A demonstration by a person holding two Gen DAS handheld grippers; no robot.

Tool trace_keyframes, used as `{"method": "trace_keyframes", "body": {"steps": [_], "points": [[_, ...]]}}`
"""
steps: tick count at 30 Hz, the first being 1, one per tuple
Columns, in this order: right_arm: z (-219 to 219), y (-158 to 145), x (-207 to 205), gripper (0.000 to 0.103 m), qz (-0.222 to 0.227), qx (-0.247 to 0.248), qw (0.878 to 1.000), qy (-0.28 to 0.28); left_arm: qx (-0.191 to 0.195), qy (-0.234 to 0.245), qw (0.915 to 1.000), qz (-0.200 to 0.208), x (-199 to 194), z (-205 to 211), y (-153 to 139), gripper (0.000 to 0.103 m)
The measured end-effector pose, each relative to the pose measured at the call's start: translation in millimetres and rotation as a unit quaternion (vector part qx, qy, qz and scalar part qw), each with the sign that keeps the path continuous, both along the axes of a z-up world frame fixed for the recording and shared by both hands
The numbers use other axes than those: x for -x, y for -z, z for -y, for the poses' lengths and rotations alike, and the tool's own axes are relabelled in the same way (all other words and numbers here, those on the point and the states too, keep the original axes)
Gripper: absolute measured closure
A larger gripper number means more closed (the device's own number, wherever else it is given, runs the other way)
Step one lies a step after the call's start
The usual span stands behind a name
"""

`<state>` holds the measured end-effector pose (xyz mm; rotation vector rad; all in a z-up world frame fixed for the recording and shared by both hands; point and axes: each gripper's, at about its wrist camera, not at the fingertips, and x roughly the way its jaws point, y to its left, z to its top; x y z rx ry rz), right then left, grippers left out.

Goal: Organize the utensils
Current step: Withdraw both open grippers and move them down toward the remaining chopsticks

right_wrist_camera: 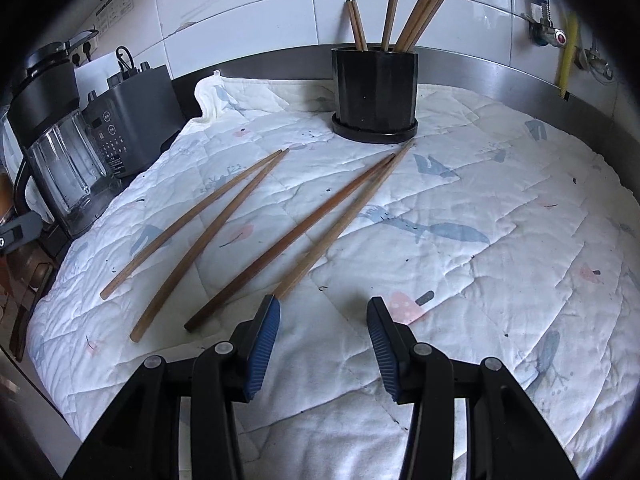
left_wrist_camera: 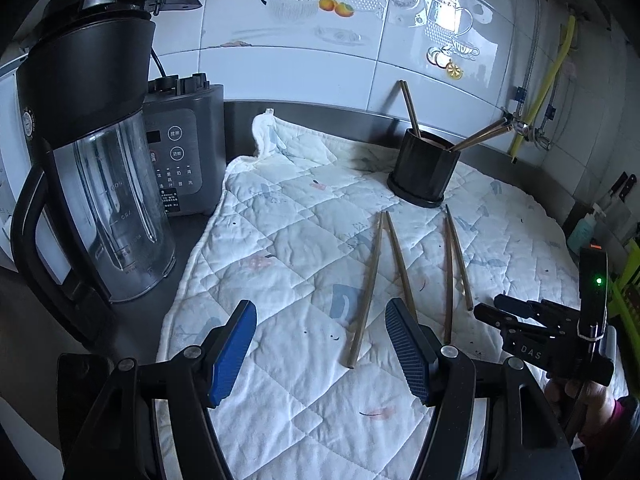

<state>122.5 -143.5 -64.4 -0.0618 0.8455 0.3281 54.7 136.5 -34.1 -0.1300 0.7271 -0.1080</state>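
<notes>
blender jug: far left on the worktop, beside its grey base.
quilted cloth: spread over the worktop.
left hand-held gripper: jaws apart, nothing between them, above the cloth's near edge.
loose chopsticks: four on the cloth, a left pair and a right pair, tips toward the holder.
black holder: upright on the cloth by the back wall, more chopsticks standing in it.
right hand-held gripper: jaws apart, empty, left pad just beside the nearest chopstick's end.
</notes>
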Motion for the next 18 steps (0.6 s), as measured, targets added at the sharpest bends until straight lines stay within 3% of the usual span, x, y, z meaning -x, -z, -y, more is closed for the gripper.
{"method": "trace_keyframes", "body": {"steps": [4, 14, 18], "points": [[-9.2, 1.9, -4.9, 0.066, -0.006, -0.001, 1.0, -0.007, 0.002, 0.005, 1.0, -0.004, 4.3, 3.8, 5.9, 0.032], [-18.9, 0.8, -13.1, 0.069, -0.016, -0.013, 1.0, -0.007, -0.008, 0.042, 0.999, -0.01, 15.7, 25.8, 22.4, 0.034], [-20.9, 3.8, -17.4, 0.08, -0.02, -0.007, 1.0, 0.006, -0.007, 0.059, 0.9981, -0.014, 17.3, 36.8, 29.1, 0.036]]}}
